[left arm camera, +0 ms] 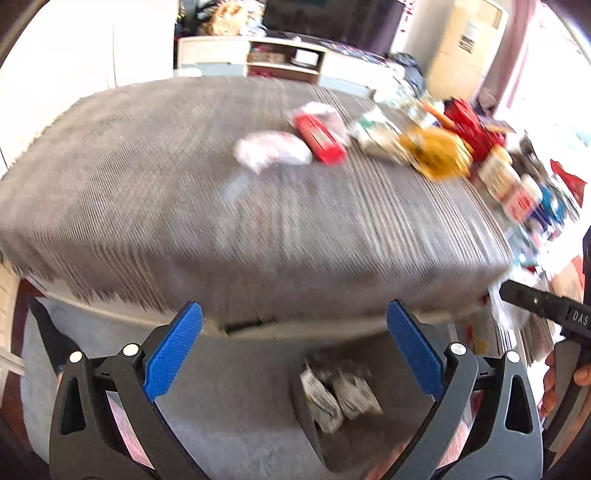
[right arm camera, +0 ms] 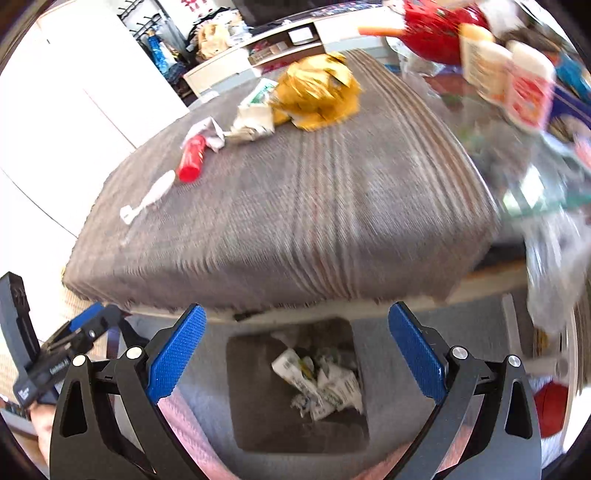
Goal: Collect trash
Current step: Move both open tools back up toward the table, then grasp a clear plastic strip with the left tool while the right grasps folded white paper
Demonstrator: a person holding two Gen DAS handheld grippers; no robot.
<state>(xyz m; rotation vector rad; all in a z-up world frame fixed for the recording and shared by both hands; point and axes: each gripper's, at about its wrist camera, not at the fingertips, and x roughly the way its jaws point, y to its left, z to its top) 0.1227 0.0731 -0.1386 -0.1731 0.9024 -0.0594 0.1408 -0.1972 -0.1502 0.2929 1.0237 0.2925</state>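
Left gripper [left arm camera: 294, 347] and right gripper [right arm camera: 297, 349] both spread wide, empty, above dark bin [right arm camera: 236, 387]; crumpled white wrapper [left arm camera: 273, 149] ahead on grey cloth-covered table [left arm camera: 147, 166], nearer left gripper.

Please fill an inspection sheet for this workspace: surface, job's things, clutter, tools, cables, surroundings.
Surface: grey striped cloth covers the table.
Job's things: bin on the floor below the table edge, crumpled paper inside; on the cloth a yellow wrapper, red tube, white plastic piece, crumpled carton.
Clutter: jars and red container at the table's right.
Tools: left tool open, empty; right tool open, empty.
Cables: nothing seen.
Surroundings: white shelf unit behind.
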